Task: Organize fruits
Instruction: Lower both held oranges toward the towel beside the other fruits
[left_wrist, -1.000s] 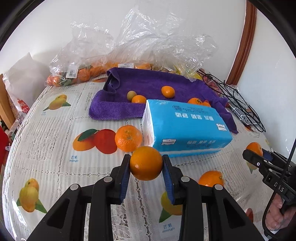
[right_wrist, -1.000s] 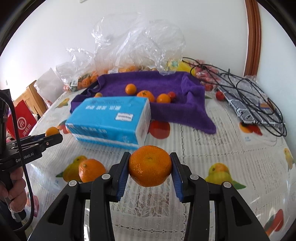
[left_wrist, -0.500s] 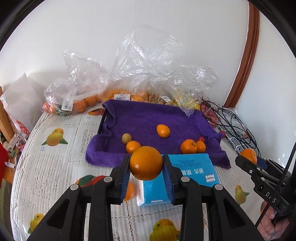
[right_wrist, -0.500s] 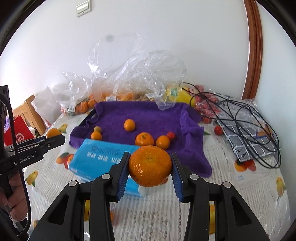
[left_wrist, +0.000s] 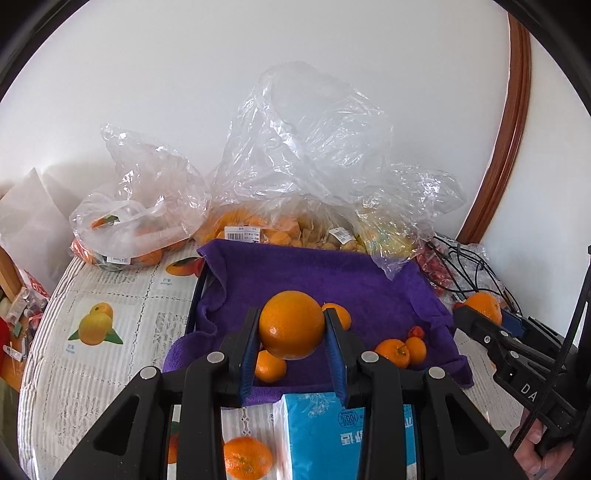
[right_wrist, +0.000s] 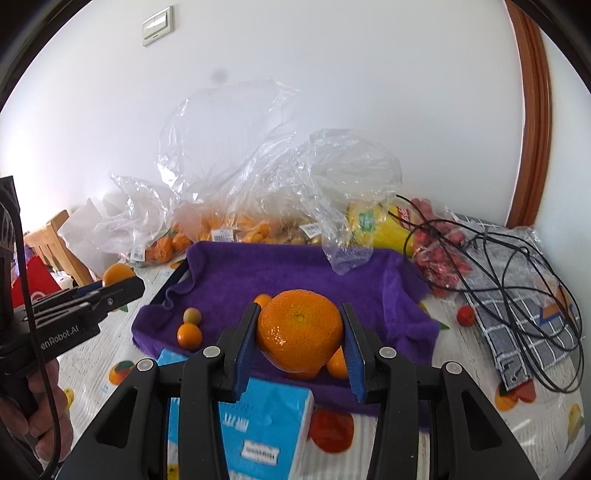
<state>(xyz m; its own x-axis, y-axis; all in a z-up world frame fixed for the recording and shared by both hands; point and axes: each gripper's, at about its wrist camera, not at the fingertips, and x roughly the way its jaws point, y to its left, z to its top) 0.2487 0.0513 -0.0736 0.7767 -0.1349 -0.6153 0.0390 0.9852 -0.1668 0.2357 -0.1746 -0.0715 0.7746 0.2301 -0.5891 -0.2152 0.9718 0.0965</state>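
My left gripper (left_wrist: 291, 347) is shut on a smooth orange (left_wrist: 291, 324), held in the air above the near edge of the purple towel (left_wrist: 332, 280). My right gripper (right_wrist: 300, 345) is shut on a large mandarin (right_wrist: 299, 334), also above the towel's (right_wrist: 295, 269) near edge. Several small oranges lie on the towel: one (left_wrist: 270, 366) by the left fingers, two (left_wrist: 392, 352) to the right, one orange (right_wrist: 189, 335) and a greenish fruit (right_wrist: 192, 316) at left. A loose mandarin (left_wrist: 246, 457) lies on the tablecloth. The other gripper shows in each view (left_wrist: 517, 354) (right_wrist: 77, 306).
A blue tissue pack (left_wrist: 325, 435) (right_wrist: 258, 432) lies right below both grippers. Clear plastic bags of fruit (left_wrist: 295, 177) stand behind the towel against the wall. Black cables on a checked cloth (right_wrist: 517, 280) and small red fruits (right_wrist: 439, 266) lie at right.
Both grippers have risen and moved forward over the tissue pack toward the purple towel, each still holding its fruit.
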